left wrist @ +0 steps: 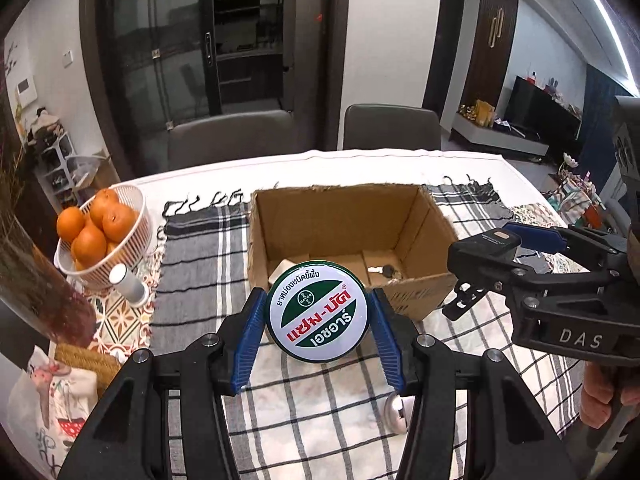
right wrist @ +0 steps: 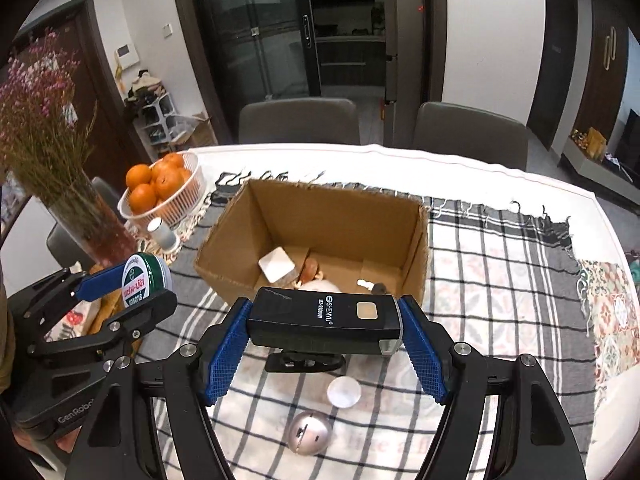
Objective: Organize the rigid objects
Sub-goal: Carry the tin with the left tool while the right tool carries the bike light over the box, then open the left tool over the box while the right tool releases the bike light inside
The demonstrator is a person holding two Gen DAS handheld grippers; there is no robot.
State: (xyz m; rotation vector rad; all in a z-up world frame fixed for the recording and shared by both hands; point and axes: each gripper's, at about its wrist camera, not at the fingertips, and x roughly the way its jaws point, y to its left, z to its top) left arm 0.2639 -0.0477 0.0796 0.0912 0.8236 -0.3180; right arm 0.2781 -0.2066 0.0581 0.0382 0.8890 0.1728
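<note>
The round green-and-white balm tin (left wrist: 317,310) is clamped between the blue pads of the left tool (left wrist: 316,320), held just short of the open cardboard box (left wrist: 416,216). The right tool (right wrist: 325,326) grips a black Shenyu light (right wrist: 324,318) before the same box. Beside the box stands a basket of oranges (right wrist: 162,188) on the desk (right wrist: 520,184).

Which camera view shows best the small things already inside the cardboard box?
The right wrist view: it looks down into the cardboard box, showing the white block. In the left wrist view the green tin hides much of the floor.
</note>
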